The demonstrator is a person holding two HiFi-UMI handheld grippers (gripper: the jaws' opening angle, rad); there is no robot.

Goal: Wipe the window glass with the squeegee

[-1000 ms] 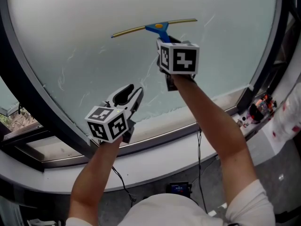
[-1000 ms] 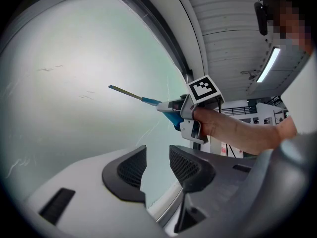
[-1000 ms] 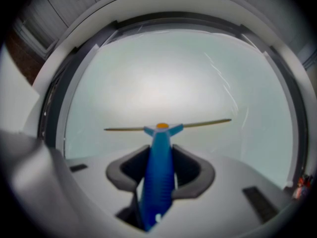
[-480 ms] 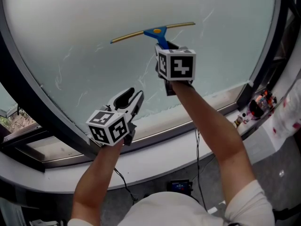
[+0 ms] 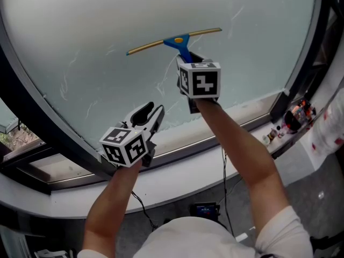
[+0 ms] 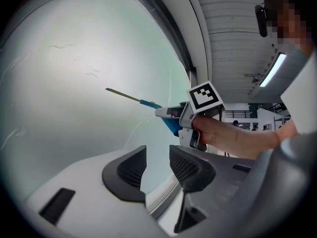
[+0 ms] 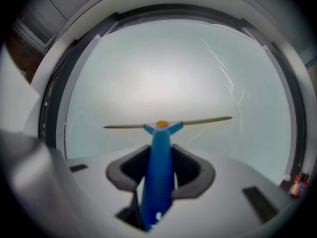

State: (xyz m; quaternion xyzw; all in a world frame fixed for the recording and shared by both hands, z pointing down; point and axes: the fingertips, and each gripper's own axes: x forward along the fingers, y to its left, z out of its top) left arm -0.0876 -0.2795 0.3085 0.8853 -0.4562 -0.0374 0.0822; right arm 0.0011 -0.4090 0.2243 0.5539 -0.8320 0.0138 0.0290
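The squeegee point(image 5: 175, 40) lies against the window glass point(image 5: 161, 9). Its blade runs roughly 9 to 3 o'clock with the right end slightly higher, and its blue handle points toward 5 o'clock, clamped in the right gripper point(image 5: 189, 57). Toward 7 o'clock, the left gripper point(image 5: 146, 112) is empty, jaws apart.

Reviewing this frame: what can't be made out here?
- Head view: the right gripper's hold on the squeegee handle, hidden behind its marker cube.
- Right gripper view: whether the squeegee meets the window glass, too blurred.
- Head view: small red-and-black items at the sill's right end, too small to identify.
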